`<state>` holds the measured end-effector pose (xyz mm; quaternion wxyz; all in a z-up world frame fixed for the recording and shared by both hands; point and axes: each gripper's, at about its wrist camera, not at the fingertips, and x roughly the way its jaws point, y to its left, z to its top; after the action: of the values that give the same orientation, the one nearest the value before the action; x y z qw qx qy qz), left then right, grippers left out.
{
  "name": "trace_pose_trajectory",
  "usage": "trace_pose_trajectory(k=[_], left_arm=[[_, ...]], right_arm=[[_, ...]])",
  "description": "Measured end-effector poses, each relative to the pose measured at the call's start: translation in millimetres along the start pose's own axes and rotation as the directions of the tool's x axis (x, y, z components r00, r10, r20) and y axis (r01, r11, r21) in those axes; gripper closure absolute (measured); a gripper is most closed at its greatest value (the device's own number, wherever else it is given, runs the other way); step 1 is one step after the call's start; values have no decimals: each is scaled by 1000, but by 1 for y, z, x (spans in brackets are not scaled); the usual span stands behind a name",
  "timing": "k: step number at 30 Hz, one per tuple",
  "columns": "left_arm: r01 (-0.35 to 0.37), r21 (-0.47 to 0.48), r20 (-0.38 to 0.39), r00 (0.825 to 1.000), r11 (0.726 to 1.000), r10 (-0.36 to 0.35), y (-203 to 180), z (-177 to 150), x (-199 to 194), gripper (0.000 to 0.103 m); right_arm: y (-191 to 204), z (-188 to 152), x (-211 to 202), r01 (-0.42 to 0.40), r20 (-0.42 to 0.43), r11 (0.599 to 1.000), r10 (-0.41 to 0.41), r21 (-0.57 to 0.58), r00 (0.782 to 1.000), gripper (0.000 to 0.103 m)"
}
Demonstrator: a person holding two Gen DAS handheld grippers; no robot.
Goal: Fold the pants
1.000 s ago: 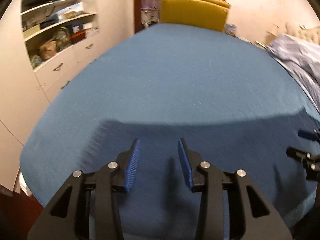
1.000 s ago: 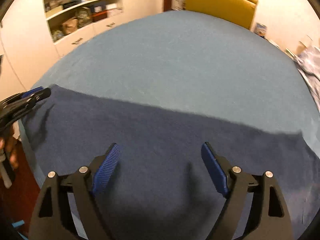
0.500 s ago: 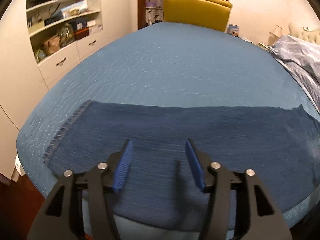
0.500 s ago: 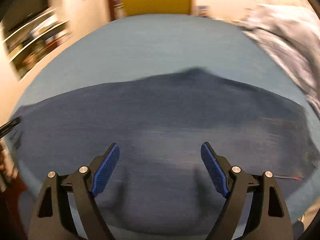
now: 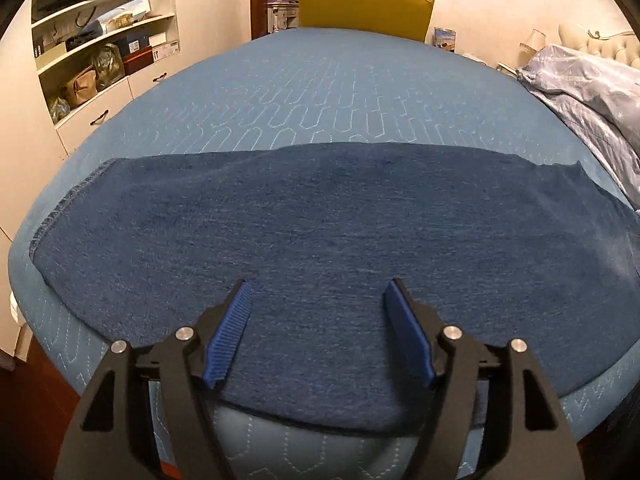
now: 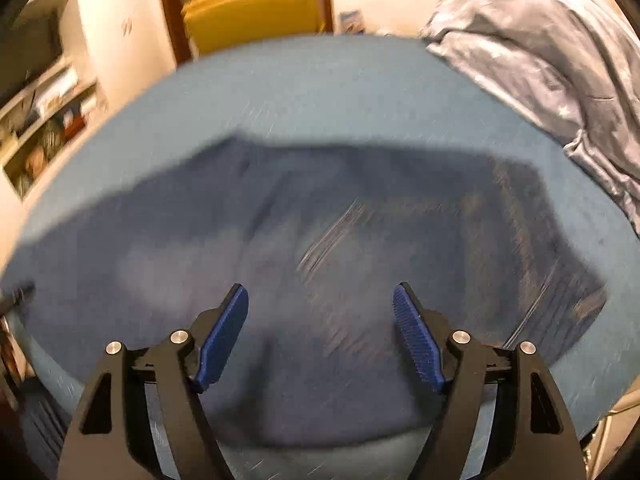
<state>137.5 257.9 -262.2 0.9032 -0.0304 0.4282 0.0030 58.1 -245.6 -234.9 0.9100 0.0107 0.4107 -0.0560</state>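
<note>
Dark blue denim pants [image 5: 320,232] lie flat in a long band across the near part of a table under a blue quilted cover [image 5: 320,92], hem stitching at the left end. My left gripper [image 5: 318,292] hovers above the near edge of the pants, its jaws opening with nothing between them. In the blurred right wrist view, the pants [image 6: 320,240] spread below my right gripper [image 6: 320,296], whose jaws are wide apart and closing, with no cloth between the pads. The pale waistband end [image 6: 560,280] shows at the right.
A yellow chair [image 5: 366,4] stands at the table's far side. White shelves and drawers [image 5: 100,60] fill the left wall. A bed with grey-blue bedding [image 5: 592,84] lies at the right. The near table edge runs just under both grippers.
The left gripper's jaws have spread wider and its view has slid along the pants toward the hem end. The right gripper has swept toward the waistband end and rolled, its jaws narrowing slightly.
</note>
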Motion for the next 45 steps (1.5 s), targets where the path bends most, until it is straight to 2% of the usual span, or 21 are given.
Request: trace_pose_trajectory(k=[3, 4, 6, 8, 9, 10, 12, 15, 18, 19, 21, 24, 26, 27, 28, 31, 34, 36, 39, 42, 45], left_arm=[[8, -1, -17, 1000, 1000, -8, 14, 9, 7, 29], [8, -13, -26, 1000, 1000, -8, 17, 9, 7, 29], [-20, -40, -35, 999, 999, 19, 29, 11, 5, 30], [-38, -82, -38, 999, 996, 34, 53, 12, 4, 30], [-55, -107, -36, 998, 993, 51, 65, 10, 0, 30], [-71, -124, -33, 997, 990, 68, 76, 8, -4, 30], [-102, -169, -33, 995, 980, 98, 103, 4, -10, 30], [-131, -306, -31, 991, 943, 128, 164, -3, -18, 30], [-173, -436, -31, 984, 883, 177, 223, -8, -31, 35], [-188, -473, -36, 980, 861, 195, 240, -9, -37, 39], [-124, -518, -4, 990, 847, 143, 253, -12, -47, 41], [39, -591, 54, 999, 806, -8, 259, -19, -49, 43], [121, -626, 80, 993, 771, -91, 259, -24, -44, 49], [163, -649, 97, 987, 743, -132, 260, -26, -40, 51], [190, -667, 110, 982, 721, -157, 260, -28, -36, 51], [251, -727, 132, 964, 639, -229, 266, -32, -20, 51], [294, -758, 184, 953, 582, -241, 277, -36, -16, 51], [324, -770, 213, 943, 551, -256, 284, -40, -14, 51], [333, -758, 221, 940, 561, -260, 292, -36, -10, 51], [344, -757, 229, 936, 556, -267, 299, -34, -8, 51], [333, -747, 215, 940, 576, -264, 301, -33, -8, 51]], right_arm=[[-48, 46, 18, 51, 26, 997, -53, 59, 998, 30], [-73, 62, 32, 110, 14, 991, -112, 80, 994, 30], [-110, 79, 56, 162, -31, 980, -160, 117, 987, 31], [-136, 79, 76, 245, -96, 962, -234, 122, 968, 33], [-146, 75, 86, 278, -129, 953, -263, 122, 956, 30], [-156, 68, 93, 248, -140, 959, -230, 135, 963, 28], [-157, 59, 96, 237, -124, 965, -224, 110, 967, 26], [-150, 57, 94, 273, -125, 959, -262, 78, 957, 26], [-139, 67, 76, 320, -111, 941, -309, 108, 945, 26], [-128, 70, 63, 336, -79, 936, -329, 107, 941, 26], [-99, 74, 42, 329, -31, 942, -327, 66, 944, 26], [-25, 74, 13, 206, 22, 978, -205, -43, 978, 25], [39, 62, 0, 88, 24, 993, -87, -82, 996, 25], [61, 59, -3, 39, 12, 995, -38, -94, 999, 25], [99, 51, -4, -49, -12, 992, 48, -118, 999, 25], [185, 31, -6, -202, -62, 964, 194, -174, 979, 25], [264, 8, -5, -274, -116, 931, 253, -240, 960, 26], [297, -5, -2, -295, -132, 914, 267, -277, 954, 27], [337, -28, 8, -242, -152, 903, 199, -355, 968, 30], [340, -38, 28, -207, -215, 912, 136, -355, 967, 36], [338, -44, 35, -187, -221, 913, 110, -364, 969, 36]])
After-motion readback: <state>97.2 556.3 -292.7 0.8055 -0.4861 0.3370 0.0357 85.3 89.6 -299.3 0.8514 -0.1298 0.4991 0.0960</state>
